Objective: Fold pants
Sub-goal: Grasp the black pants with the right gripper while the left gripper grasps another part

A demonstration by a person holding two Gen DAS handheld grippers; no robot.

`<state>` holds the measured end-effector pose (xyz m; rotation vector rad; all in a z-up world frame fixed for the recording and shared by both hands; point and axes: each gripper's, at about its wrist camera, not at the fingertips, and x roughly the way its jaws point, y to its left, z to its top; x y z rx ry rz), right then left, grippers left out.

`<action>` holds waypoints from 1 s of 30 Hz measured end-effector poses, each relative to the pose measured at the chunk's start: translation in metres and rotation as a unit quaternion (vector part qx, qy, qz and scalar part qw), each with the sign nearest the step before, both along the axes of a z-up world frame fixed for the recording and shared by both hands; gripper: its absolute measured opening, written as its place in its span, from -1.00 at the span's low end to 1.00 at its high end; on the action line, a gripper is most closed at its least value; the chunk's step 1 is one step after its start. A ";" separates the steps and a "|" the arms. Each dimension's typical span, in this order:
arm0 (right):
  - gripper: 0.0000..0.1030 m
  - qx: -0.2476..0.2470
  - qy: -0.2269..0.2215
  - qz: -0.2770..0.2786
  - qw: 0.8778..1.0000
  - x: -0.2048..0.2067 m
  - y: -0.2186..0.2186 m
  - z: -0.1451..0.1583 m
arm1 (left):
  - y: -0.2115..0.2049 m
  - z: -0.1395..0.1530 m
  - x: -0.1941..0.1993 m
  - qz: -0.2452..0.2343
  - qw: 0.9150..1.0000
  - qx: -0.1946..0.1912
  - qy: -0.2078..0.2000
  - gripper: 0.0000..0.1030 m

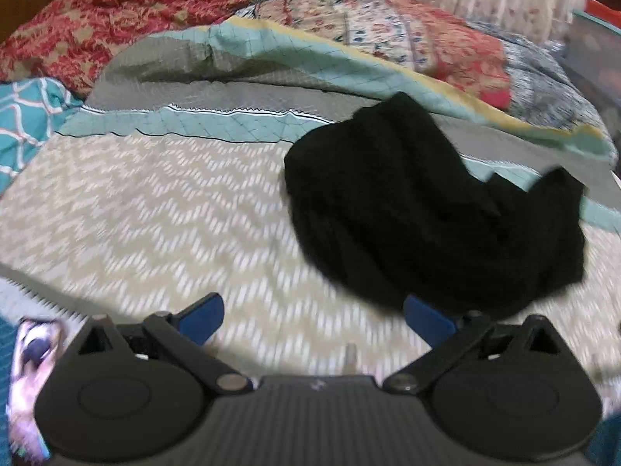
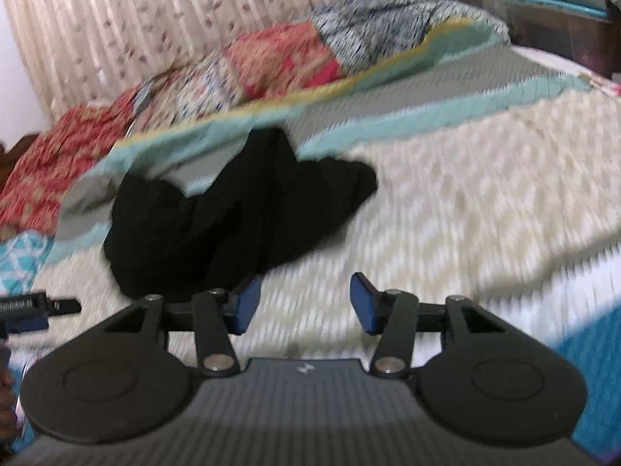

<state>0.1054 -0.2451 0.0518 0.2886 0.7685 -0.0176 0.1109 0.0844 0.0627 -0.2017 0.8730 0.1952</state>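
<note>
The black pants [image 1: 427, 217] lie in a loose bunch on the beige zigzag bedspread [image 1: 155, 213]. In the left wrist view they sit right of centre, just beyond my left gripper [image 1: 316, 322], whose blue pads stand wide apart with only bedspread between them. Its right pad [image 1: 427, 322] is close to the near edge of the cloth. In the right wrist view the pants [image 2: 217, 217] spread to the left of centre on the bedspread [image 2: 465, 194]. My right gripper [image 2: 304, 306] hovers just short of them, open about halfway, nothing between its pads. Both pictures are blurred.
Rumpled quilts, red floral [image 1: 116, 19] and teal-edged grey [image 1: 271, 62], pile up at the back of the bed. Pale pleated curtains [image 2: 155, 7] hang behind. A teal patterned cloth [image 1: 23, 116] lies at the left. The other gripper's tip [image 2: 39, 306] shows at the left edge.
</note>
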 end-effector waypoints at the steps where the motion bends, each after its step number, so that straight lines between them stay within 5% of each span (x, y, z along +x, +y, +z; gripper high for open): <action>1: 0.17 -0.002 -0.004 -0.005 1.000 0.013 -0.002 -0.001 | 0.001 -0.006 0.010 0.005 1.000 -0.004 0.005 0.79; 4: 0.38 0.008 -0.020 0.003 1.000 0.048 -0.001 -0.003 | 0.001 -0.027 0.040 0.009 0.999 -0.026 0.023 0.48; 8: 0.51 -0.003 -0.039 0.020 0.999 0.099 0.013 -0.010 | -0.007 -0.050 0.062 0.003 0.998 -0.050 0.048 -0.70; 9: 0.48 -0.005 -0.036 0.022 0.999 0.109 0.014 -0.013 | -0.011 -0.051 0.063 0.011 0.998 -0.049 0.048 -0.71; 10: 0.07 -0.002 -0.024 0.033 0.999 0.122 0.018 -0.020 | -0.015 -0.050 0.061 0.013 0.998 -0.042 0.044 -0.74; 11: -0.67 0.003 -0.009 0.051 0.999 0.132 0.018 -0.024 | -0.019 -0.046 0.059 0.010 0.998 -0.039 0.037 -0.78; 13: -0.68 0.009 0.005 0.055 0.998 0.134 0.018 -0.024 | -0.021 -0.034 0.047 0.001 0.999 -0.044 0.017 -0.79; 19: -0.69 0.094 -0.114 0.081 0.986 0.045 -0.002 0.038 | 0.006 0.016 -0.025 -0.016 0.992 -0.111 -0.051 -0.81; 22: -0.69 0.137 -0.139 0.121 0.973 -0.008 -0.011 0.055 | 0.019 0.033 -0.066 -0.019 0.989 -0.128 -0.074 -0.81; 26: -0.68 0.175 -0.122 0.170 0.962 -0.067 -0.014 0.059 | 0.033 0.028 -0.102 -0.014 0.987 -0.150 -0.057 -0.81; 30: -0.56 0.161 -0.034 0.236 0.958 -0.099 -0.002 0.041 | 0.044 0.014 -0.118 -0.004 0.987 -0.157 -0.025 -0.81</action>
